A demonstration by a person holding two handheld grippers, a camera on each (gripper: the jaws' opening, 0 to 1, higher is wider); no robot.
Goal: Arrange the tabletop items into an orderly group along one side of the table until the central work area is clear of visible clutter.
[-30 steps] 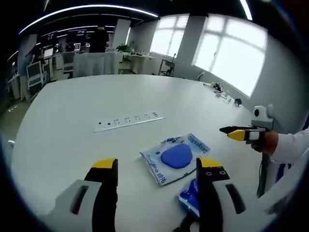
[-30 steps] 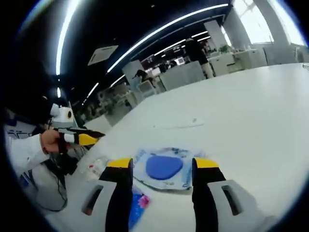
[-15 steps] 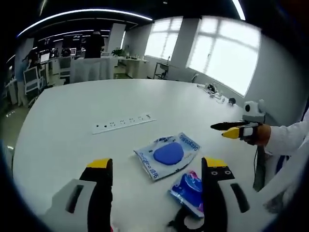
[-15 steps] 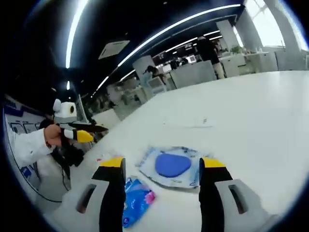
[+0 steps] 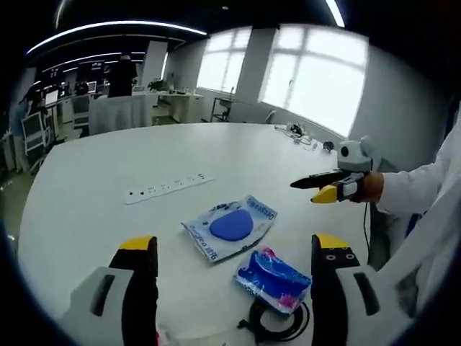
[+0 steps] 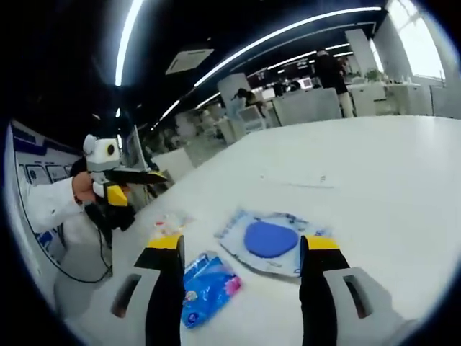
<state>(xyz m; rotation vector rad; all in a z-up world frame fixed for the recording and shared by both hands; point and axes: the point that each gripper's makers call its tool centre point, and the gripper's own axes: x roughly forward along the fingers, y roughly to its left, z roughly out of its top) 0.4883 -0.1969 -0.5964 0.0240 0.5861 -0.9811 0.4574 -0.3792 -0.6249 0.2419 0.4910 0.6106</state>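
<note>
A clear packet with a round blue pad (image 5: 229, 227) lies flat on the white table (image 5: 94, 216). Nearer to me is a blue and pink packet (image 5: 272, 279), beside a black cable coil (image 5: 277, 324). My left gripper (image 5: 234, 244) hovers open above them, holding nothing. My right gripper (image 5: 317, 189) comes in from the right in a white-sleeved hand. In the right gripper view, the blue-pad packet (image 6: 270, 238) sits between the jaws of my open right gripper (image 6: 243, 241). The blue and pink packet (image 6: 207, 287) lies lower left of it, and my left gripper (image 6: 133, 180) is at the left.
A white power strip (image 5: 162, 189) lies flat beyond the packets. A small clear packet with yellow and red bits (image 6: 166, 225) rests near the table edge. Small cables and items (image 5: 306, 137) sit at the far side by the windows. Desks and people stand in the background.
Both grippers have drawn back and up, so the packets look smaller and the cable coil has come into the left gripper view. The items on the table have not moved.
</note>
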